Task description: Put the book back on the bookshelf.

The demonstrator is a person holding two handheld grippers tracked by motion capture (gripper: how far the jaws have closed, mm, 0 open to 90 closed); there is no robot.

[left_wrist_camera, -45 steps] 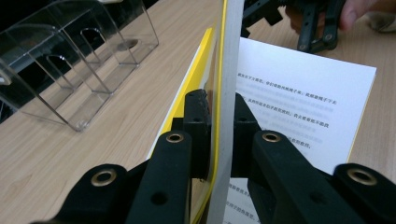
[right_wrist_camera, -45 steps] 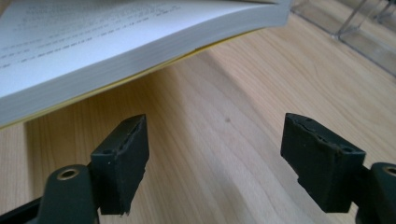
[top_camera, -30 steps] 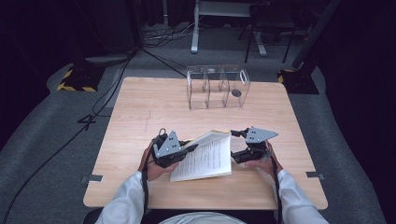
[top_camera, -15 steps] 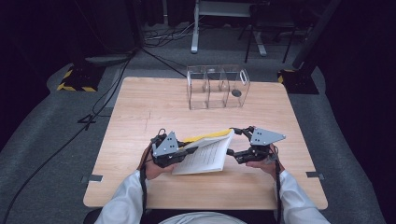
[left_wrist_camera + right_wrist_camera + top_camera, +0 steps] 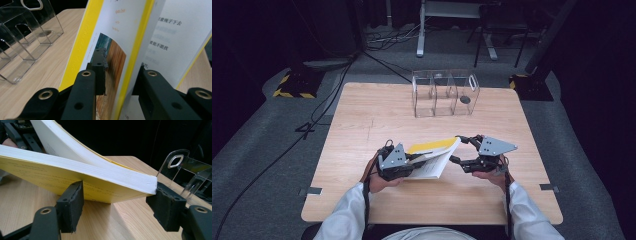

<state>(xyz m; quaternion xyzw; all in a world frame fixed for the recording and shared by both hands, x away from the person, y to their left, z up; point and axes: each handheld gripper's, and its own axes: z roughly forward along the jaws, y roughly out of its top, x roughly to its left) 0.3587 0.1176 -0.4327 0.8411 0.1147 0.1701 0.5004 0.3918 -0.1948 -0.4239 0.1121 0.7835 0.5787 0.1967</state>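
Table (image 5: 362,125) near edge: the book (image 5: 434,157) is lifted between both grippers. Left gripper (image 5: 404,167) pinches the cover, jaws just easing apart; right gripper (image 5: 462,150) straddles the page block, just narrowing (contact unclear). Probably next: the far rack (image 5: 444,92), needing it upright.

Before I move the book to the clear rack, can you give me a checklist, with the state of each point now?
1. Left tool closed on the cover of the book: ok, though its jaws have just been opening a little.
2. Right tool pressing the page block: not ok; pads stand apart from it, jaws have just been closing.
3. Book shut: not ok, it gapes open.
4. Clear rack upright at the far edge: ok.
5. Table path to rack free: ok.
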